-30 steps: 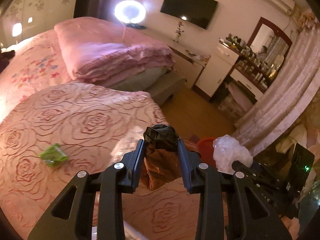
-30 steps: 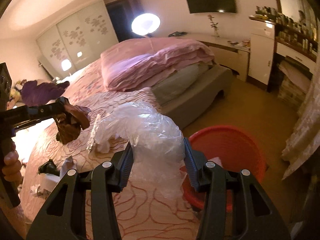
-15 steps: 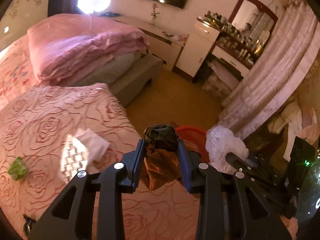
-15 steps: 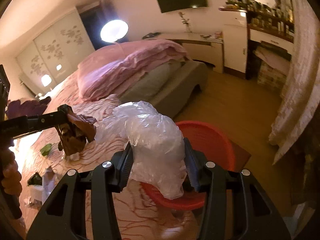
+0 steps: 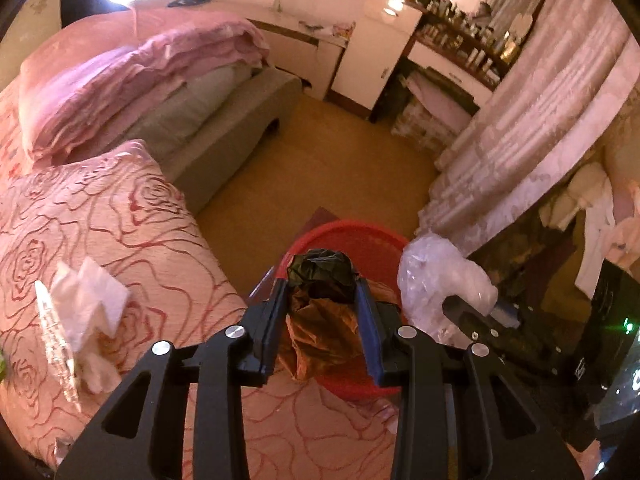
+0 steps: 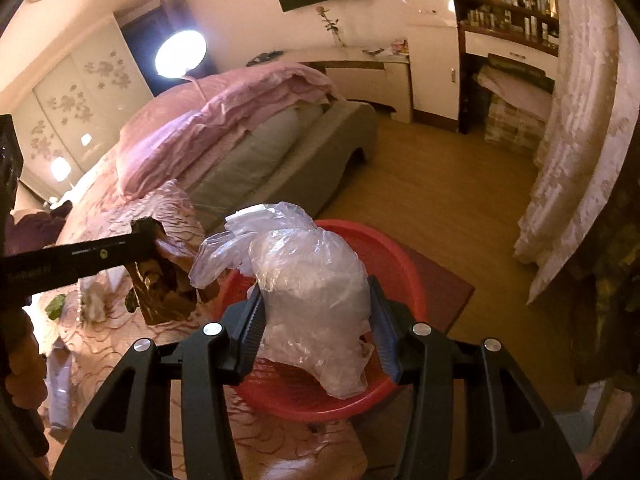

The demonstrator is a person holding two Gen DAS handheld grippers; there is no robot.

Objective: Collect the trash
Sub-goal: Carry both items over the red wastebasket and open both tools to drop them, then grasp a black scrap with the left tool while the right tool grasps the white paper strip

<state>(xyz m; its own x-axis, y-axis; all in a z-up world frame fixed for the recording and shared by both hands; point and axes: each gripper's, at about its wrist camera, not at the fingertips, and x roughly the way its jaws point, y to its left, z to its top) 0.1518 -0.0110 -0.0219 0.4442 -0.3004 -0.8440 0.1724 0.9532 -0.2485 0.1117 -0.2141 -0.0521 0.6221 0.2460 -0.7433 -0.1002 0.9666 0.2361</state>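
Observation:
A red round bin [image 5: 372, 236] [image 6: 400, 264] stands on the floor beside the bed. My left gripper [image 5: 322, 286] is shut on a crumpled brown and black wrapper [image 5: 320, 320] and hangs over the bin's near rim. In the right wrist view that wrapper [image 6: 164, 296] shows at the bin's left edge. My right gripper [image 6: 316, 298] is shut on a clear plastic bag [image 6: 308, 284], held above the bin's opening. The same bag [image 5: 436, 280] appears at the right of the left wrist view.
White tissue [image 5: 90, 304] and a clear plastic strip [image 5: 56, 344] lie on the rose-patterned bedspread [image 5: 120, 216]. A green scrap [image 6: 56, 306] lies further left on it. Folded pink duvet [image 6: 224, 124], a curtain [image 5: 520, 140] and a dresser [image 6: 508, 40] ring the wooden floor [image 6: 440, 200].
Both grippers swung right and down from over the bed to above the red bin, each keeping its grip. The green scrap slid out of the left wrist view.

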